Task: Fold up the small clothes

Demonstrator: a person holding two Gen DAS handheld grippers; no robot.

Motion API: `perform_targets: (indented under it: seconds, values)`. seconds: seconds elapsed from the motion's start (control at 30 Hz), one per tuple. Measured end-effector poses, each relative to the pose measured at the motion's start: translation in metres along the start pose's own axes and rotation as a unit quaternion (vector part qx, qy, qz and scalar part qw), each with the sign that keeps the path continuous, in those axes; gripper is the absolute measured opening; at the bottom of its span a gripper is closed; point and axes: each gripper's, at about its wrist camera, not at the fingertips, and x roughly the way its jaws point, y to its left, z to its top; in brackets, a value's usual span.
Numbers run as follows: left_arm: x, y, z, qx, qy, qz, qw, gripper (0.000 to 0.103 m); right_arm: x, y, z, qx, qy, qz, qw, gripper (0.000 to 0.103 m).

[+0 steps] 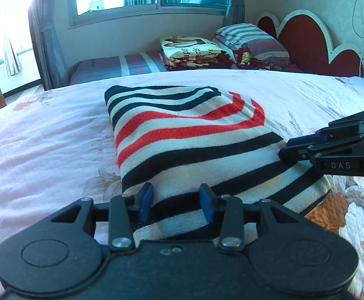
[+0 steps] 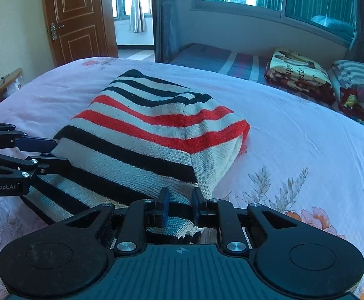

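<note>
A striped knit garment (image 1: 189, 135), cream with black and red bands, lies folded on the pink floral bedspread (image 1: 44, 135); it also shows in the right wrist view (image 2: 141, 140). My left gripper (image 1: 178, 201) is at the garment's near edge with its blue pads apart and the hem lying between them. My right gripper (image 2: 180, 206) has its pads close together on the garment's near corner. Each gripper shows in the other's view, the right one (image 1: 294, 150) at the garment's right edge, the left one (image 2: 49, 152) at its left edge.
A second bed behind holds a folded printed blanket (image 1: 192, 50) and a striped pillow (image 1: 252, 40) by a red headboard (image 1: 307, 42). A window is at the back. A wooden door (image 2: 76, 17) stands open at the far left of the right wrist view.
</note>
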Motion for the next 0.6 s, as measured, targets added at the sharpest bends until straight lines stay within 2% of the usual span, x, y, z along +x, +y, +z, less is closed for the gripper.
perform_targets:
  seconds: [0.13,0.17,0.2,0.23,0.27,0.3,0.37,0.5,0.6]
  values:
    - [-0.009,-0.002,-0.002,-0.013,-0.007,0.011,0.9998,0.041,-0.02,-0.006,-0.001,0.052,-0.022,0.0,0.998,0.018]
    - [-0.018,-0.004,-0.003,-0.017,-0.014,0.014,0.9997,0.04,-0.032,-0.007,-0.004,0.072,-0.035,-0.009,0.997,0.031]
    - [-0.028,-0.006,-0.006,-0.021,-0.026,0.014,0.9994,0.047,-0.044,-0.007,-0.008,0.086,-0.049,-0.028,0.995,0.053]
    - [-0.039,-0.009,-0.01,-0.027,-0.037,0.017,0.9988,0.058,-0.057,-0.006,-0.014,0.092,-0.07,-0.042,0.992,0.1]
    - [-0.05,-0.013,-0.014,-0.035,-0.047,0.03,0.9978,0.091,-0.073,-0.004,-0.022,0.091,-0.093,-0.039,0.991,0.102]
    - [-0.062,-0.019,-0.02,-0.042,-0.061,0.05,0.996,0.1,-0.084,-0.003,-0.029,0.091,-0.097,-0.039,0.99,0.102]
    - [-0.082,-0.028,-0.03,-0.049,-0.074,0.061,0.9942,0.103,-0.104,-0.002,-0.042,0.1,-0.09,-0.045,0.99,0.102]
    - [-0.124,-0.046,-0.048,-0.072,-0.08,0.048,0.993,0.103,-0.157,0.004,-0.071,0.12,-0.095,-0.041,0.987,0.103]
    - [-0.155,-0.063,-0.058,-0.081,-0.081,0.04,0.9926,0.103,-0.195,0.02,-0.088,0.112,-0.096,-0.058,0.987,0.103]
